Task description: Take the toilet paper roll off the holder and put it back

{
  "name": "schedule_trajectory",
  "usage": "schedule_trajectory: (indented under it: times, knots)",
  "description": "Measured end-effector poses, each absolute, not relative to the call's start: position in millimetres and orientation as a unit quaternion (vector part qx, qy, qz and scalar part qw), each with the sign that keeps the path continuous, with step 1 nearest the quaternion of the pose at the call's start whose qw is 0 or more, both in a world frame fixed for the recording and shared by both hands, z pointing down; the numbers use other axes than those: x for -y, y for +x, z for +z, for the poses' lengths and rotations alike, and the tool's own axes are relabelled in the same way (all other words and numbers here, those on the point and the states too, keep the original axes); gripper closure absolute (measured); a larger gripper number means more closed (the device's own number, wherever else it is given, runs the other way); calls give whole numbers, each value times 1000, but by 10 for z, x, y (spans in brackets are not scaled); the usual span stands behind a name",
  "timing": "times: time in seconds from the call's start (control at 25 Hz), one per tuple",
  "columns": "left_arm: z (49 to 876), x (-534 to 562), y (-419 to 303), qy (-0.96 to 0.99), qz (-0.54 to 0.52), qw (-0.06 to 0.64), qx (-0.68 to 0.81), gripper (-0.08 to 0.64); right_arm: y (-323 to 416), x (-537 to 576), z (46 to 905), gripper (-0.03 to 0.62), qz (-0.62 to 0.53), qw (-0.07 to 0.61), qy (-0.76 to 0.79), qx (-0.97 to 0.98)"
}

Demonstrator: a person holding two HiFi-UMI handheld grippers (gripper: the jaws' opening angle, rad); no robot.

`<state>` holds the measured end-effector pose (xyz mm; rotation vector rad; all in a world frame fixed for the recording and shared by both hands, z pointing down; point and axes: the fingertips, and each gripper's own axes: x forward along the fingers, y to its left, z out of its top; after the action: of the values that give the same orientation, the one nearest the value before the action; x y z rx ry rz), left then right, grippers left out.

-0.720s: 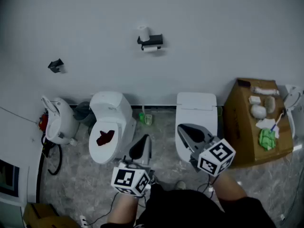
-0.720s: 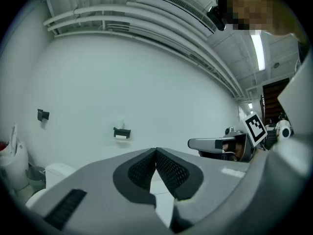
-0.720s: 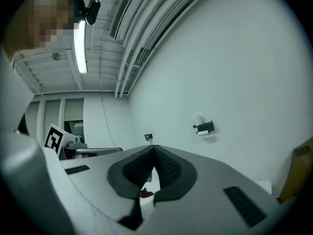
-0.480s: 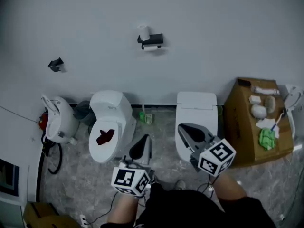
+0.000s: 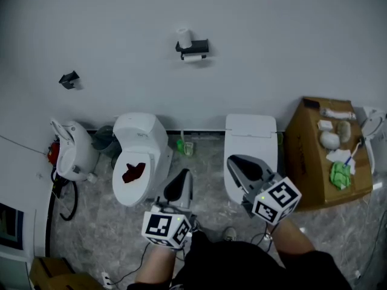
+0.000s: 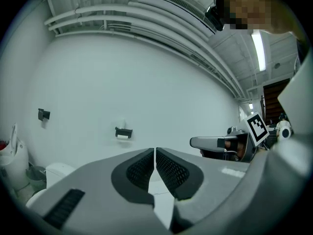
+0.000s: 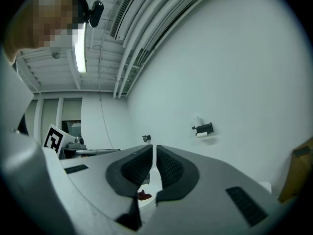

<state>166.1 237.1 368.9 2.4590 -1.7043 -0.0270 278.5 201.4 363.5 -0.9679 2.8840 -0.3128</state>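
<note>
Just hanging back from the white wall [image 5: 284, 47], holding the left claw [image 6: 155, 153] and right claw [image 7: 154, 151] out level, low over the floor [image 5: 202, 159]. Both pinched together on nothing. Can spot the toilet paper roll [image 5: 184, 38] way up on that wall, sitting upright on top of the black holder [image 5: 199, 46], with a smaller white bit [image 5: 192, 58] tucked just under it. Well apart from both claws. Down below, got a left toilet [image 5: 142, 139] with something dark red [image 5: 133, 173] in the bowl, a right toilet [image 5: 251, 132], and a cardboard box [image 5: 305, 147] off to the right.
</note>
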Motion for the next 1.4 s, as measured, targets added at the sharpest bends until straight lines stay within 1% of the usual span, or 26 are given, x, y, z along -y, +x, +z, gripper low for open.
schedule_trajectory:
  times: [0.08,0.28,0.36,0.44,0.6,0.88,1.16,1.4]
  knots:
    - [3687,-2342,1595,820,-10,77,568,555,2706,-1997,3637,538,-100,38,-313,-944]
    - [3724,-2249,1347,819,-16,81,568,545,2454,-1932,3665,523,-98,27,-311,-945]
    - [3749,-2185,1234,821,-16,86,564,506,2338,-1872,3667,517,-99,23,-314,-944]
    - [3779,-2114,1111,824,-16,90,560,494,2212,-1804,3674,513,-100,20,-318,-943]
    - [3814,-1937,820,829,-18,92,551,463,1931,-1652,3687,486,-101,13,-327,-940]
    - [3847,-1580,288,838,-18,99,536,442,1415,-1326,3686,443,-100,6,-349,-932]
    - [3898,-1235,-289,849,-19,101,519,413,845,-1026,3709,419,-99,3,-367,-925]
    - [3913,-1041,-633,854,-18,99,511,389,488,-843,3724,388,-100,3,-377,-921]
